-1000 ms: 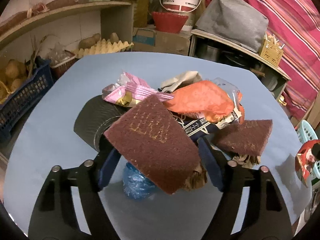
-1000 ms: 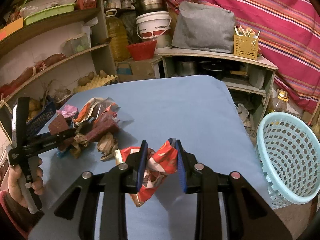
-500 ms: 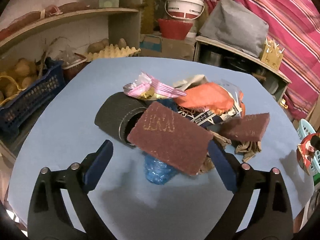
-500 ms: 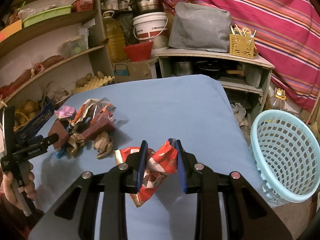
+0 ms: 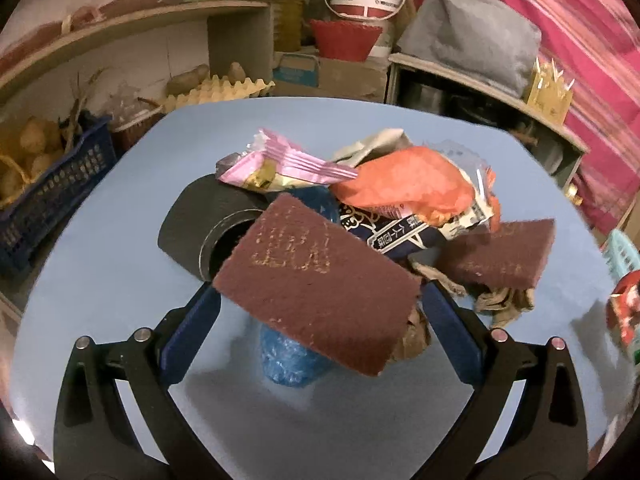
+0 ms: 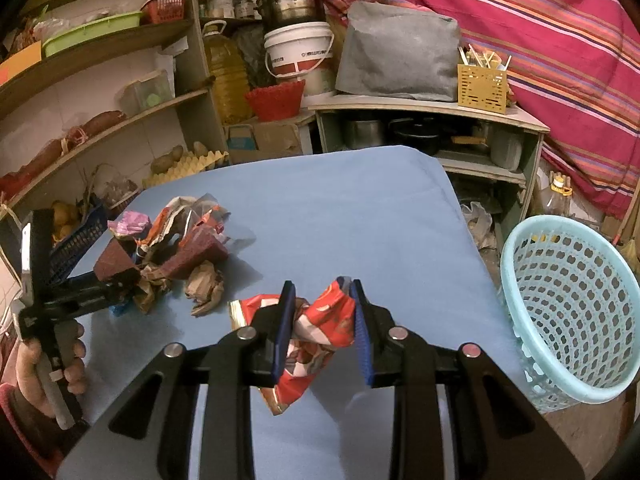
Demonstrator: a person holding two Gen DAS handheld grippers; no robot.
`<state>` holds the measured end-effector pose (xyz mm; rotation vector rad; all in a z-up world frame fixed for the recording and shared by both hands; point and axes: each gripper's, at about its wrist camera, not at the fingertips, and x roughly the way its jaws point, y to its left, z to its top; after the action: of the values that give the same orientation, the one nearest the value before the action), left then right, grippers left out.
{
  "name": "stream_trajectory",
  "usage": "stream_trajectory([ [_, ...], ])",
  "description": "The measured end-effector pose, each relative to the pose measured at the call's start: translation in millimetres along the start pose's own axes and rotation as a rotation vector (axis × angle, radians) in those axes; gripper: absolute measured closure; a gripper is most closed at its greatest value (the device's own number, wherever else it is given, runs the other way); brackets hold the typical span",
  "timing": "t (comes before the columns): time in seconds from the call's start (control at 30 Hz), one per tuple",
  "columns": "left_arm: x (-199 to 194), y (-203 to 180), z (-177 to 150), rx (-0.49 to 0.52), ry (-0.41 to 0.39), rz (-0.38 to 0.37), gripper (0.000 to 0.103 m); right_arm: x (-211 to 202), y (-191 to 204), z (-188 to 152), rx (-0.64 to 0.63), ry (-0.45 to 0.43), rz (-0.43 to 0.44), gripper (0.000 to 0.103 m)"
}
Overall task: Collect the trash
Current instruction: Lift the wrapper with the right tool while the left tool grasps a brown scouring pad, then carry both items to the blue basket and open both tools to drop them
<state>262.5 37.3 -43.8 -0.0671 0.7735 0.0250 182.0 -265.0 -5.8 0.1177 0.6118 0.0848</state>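
Trash is heaped on the blue table (image 5: 120,216), and it can be counted from the left wrist view: two maroon scouring pads, the near pad (image 5: 316,292) at the centre and the far pad (image 5: 500,252) at 3 o'clock of it, one pink wrapper (image 5: 280,162) at 12 o'clock, one orange wrapper (image 5: 404,184) at 1 o'clock, one dark roll (image 5: 208,220) at 10 o'clock, one blue crumpled bag (image 5: 288,360) at 6 o'clock. Faint gold lettering is seen on the near pad but cannot be read; Chinese characters are printed on a dark packet (image 5: 396,236) under the orange wrapper. The left gripper (image 5: 318,320) is held level and low at the pile, its blue fingers spread wide on either side of the near pad; whether the pad is touched cannot be told. The right gripper (image 6: 322,320) is held out above the table's near edge, clamped tight on one red snack wrapper (image 6: 316,336), with one pale blue basket (image 6: 572,312) standing off the table at 3 o'clock.
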Motion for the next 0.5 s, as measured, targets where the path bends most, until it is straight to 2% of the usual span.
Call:
stream_trajectory([
  [0.1,5.4,0.0,2.8,0.01,0.005,0.016,0.005,1.2,1.0,-1.2,0.001,0.003,0.002,0.075],
  [0.27,11.2,3.9,7.4,0.007,0.015,-0.012,0.006,4.6,7.0,0.0,-0.003,0.009,0.006,0.075],
  [0.4,13.5,2.7,7.6,0.021,0.024,-0.036,0.011,4.4,7.7,0.4,-0.005,0.008,0.006,0.075],
  [0.5,8.4,0.0,5.6,0.034,0.008,-0.046,0.012,3.9,7.4,0.5,-0.004,0.007,0.006,0.075],
])
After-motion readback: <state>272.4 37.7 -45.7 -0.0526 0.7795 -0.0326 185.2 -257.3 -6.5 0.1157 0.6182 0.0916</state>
